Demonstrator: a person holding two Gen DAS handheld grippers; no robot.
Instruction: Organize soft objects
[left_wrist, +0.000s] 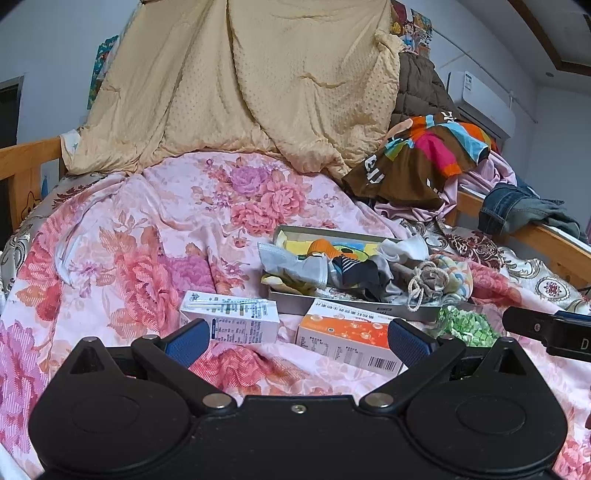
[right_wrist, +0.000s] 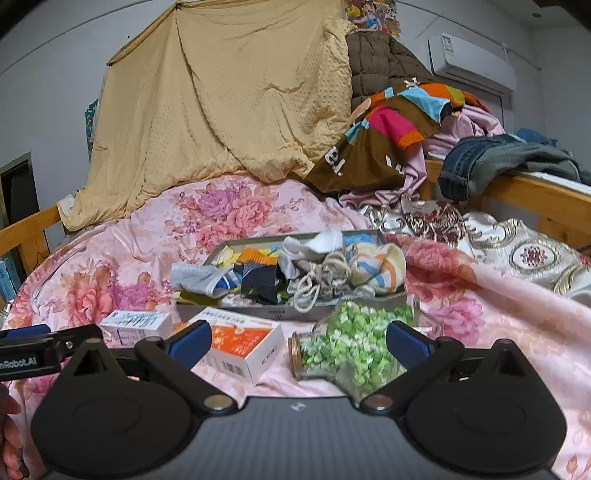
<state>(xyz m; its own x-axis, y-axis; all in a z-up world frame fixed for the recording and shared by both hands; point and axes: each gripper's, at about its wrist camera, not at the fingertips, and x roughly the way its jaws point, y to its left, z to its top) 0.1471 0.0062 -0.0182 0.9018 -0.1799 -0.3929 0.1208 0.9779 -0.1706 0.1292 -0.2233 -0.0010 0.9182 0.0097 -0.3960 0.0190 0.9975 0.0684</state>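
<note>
- Left gripper (left_wrist: 297, 341): fingers spread, holding nothing; hovers low over the floral quilt (left_wrist: 122, 240), facing the cartons.
- White carton (left_wrist: 231, 319): lies flat on the quilt, just in front of the tray's left end.
- Orange carton (left_wrist: 351, 339): flat, beside the white one, near the tray's front wall.
- Tray (left_wrist: 295, 301): grey, shallow, heaped with soft things: a face mask (left_wrist: 291, 264) over the left rim, a dark striped sock (left_wrist: 356, 273), a cord pouch (left_wrist: 430, 280), a pastel cloth (left_wrist: 456, 275) at the right end.
- Jar (right_wrist: 351, 343): on its side, full of green bits, right of the orange carton.
- Right gripper (right_wrist: 297, 341): fingers spread, empty, the jar just ahead.
- Step, by judgement: approach, nothing grasped. Next move likely calls for reaching past the cartons to pinch a loose item, perhaps the mask.
</note>
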